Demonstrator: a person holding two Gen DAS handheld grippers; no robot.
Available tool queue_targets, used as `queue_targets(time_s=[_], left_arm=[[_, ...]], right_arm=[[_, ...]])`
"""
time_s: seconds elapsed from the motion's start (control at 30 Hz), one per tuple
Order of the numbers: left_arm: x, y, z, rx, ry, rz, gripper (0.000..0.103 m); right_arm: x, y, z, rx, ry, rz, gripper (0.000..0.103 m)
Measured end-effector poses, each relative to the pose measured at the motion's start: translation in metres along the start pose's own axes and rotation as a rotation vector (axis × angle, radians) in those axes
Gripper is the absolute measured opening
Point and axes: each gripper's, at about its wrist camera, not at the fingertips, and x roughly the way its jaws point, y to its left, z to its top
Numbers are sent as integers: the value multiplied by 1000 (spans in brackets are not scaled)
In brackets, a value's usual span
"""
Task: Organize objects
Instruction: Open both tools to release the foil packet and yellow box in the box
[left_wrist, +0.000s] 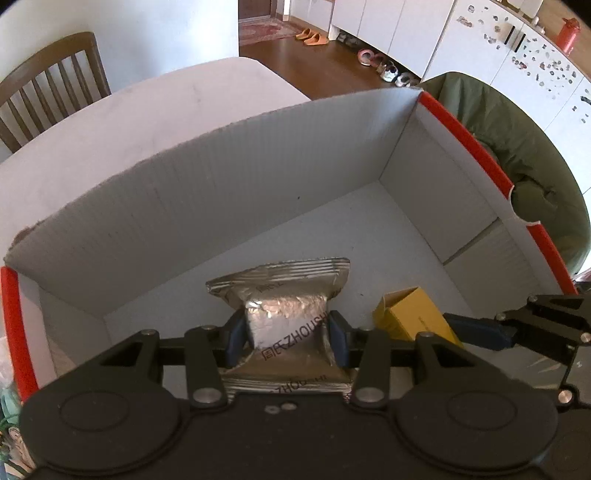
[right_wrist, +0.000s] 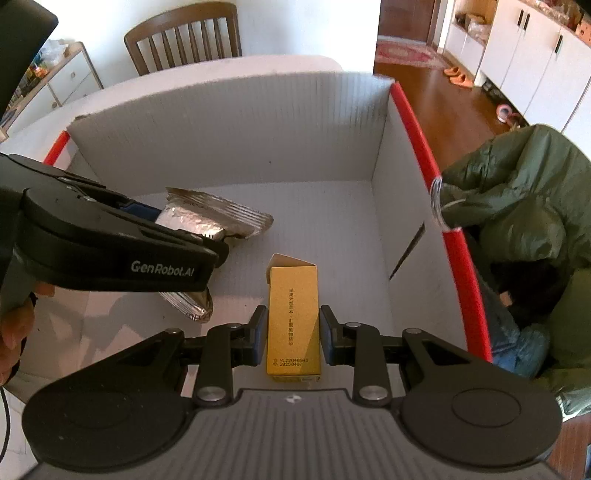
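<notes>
A silver foil packet (left_wrist: 286, 325) is pinched at its middle by my left gripper (left_wrist: 286, 334), which is shut on it just above the floor of a white cardboard box (left_wrist: 221, 206) with red rim edges. My right gripper (right_wrist: 293, 332) is shut on an upright-facing yellow carton (right_wrist: 293, 314) with printed text, its open flap end pointing away. Both are inside the white box (right_wrist: 240, 129). In the right wrist view my left gripper (right_wrist: 192, 229) holds the foil packet (right_wrist: 221, 218) to the left of the carton. The left wrist view shows the yellow carton (left_wrist: 410, 317) at right, with a blue finger of my right gripper (left_wrist: 461, 328) against it.
The box sits on a white table (left_wrist: 147, 107). A wooden chair (right_wrist: 184, 37) stands behind the table. A green jacket (right_wrist: 517, 192) is draped just past the box's right wall. A person's hand (right_wrist: 14, 325) holds the left tool. Bags lie left of the box (left_wrist: 5, 387).
</notes>
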Motion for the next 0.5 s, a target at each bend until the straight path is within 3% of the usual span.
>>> queue_targets(time_s=[0.37, 0.5], left_arm=[[5, 3, 1, -27, 10, -24, 50], [3, 4, 3, -44, 1, -33, 65]], right_arm=[[5, -3, 0, 6, 3, 11, 30], [-1, -4, 0, 11, -12, 22, 30]])
